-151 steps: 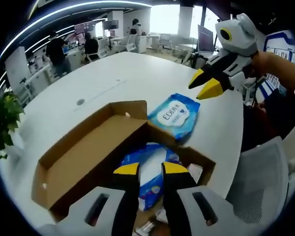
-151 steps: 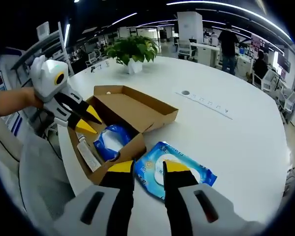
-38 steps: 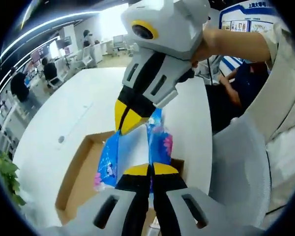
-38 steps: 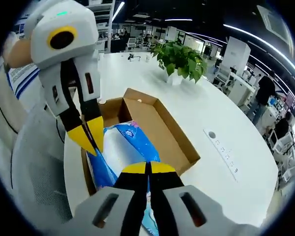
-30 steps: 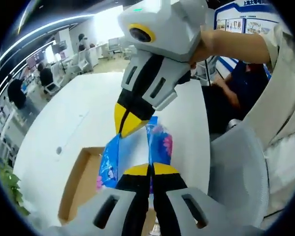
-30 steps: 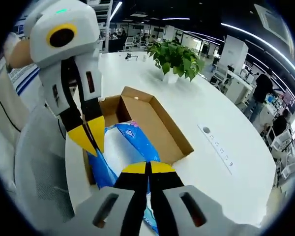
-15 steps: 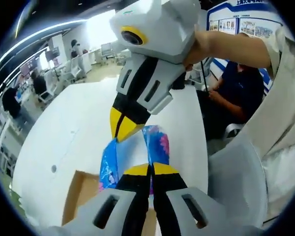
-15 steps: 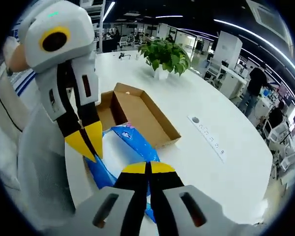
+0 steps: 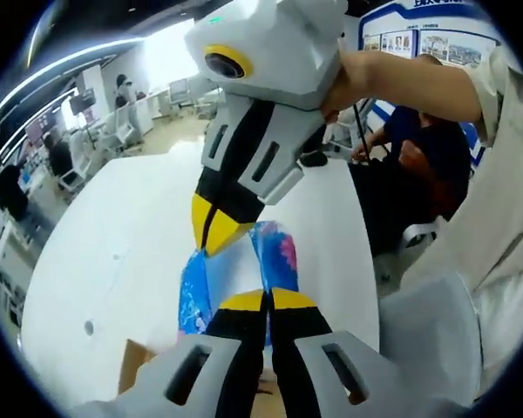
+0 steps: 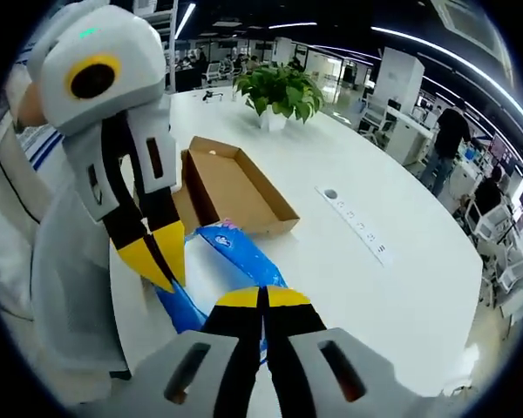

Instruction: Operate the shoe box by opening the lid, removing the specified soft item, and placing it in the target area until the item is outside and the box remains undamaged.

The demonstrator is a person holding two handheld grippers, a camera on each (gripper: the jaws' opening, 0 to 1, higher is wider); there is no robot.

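A blue soft pack of wet wipes (image 9: 277,252) hangs in the air between both grippers, stretched above the white table (image 9: 113,235). My left gripper (image 9: 266,300) is shut on its near edge, and my right gripper (image 9: 211,235) comes down from above, shut on the other edge. In the right gripper view the same pack (image 10: 240,248) is pinched by my right gripper (image 10: 263,298) and by my left gripper (image 10: 161,261). The open brown shoe box (image 10: 235,187) lies on the table beyond the pack; one corner of the box (image 9: 135,366) shows low in the left gripper view.
A potted plant (image 10: 279,91) stands at the table's far end. A power strip (image 10: 353,225) lies flat in the tabletop. A seated person (image 9: 418,157) and a white chair (image 9: 436,331) are beside the table. Desks and people fill the background.
Both grippers have lifted the pack higher and away from the box. The box has slipped toward the bottom of the left gripper view and farther off in the right gripper view.
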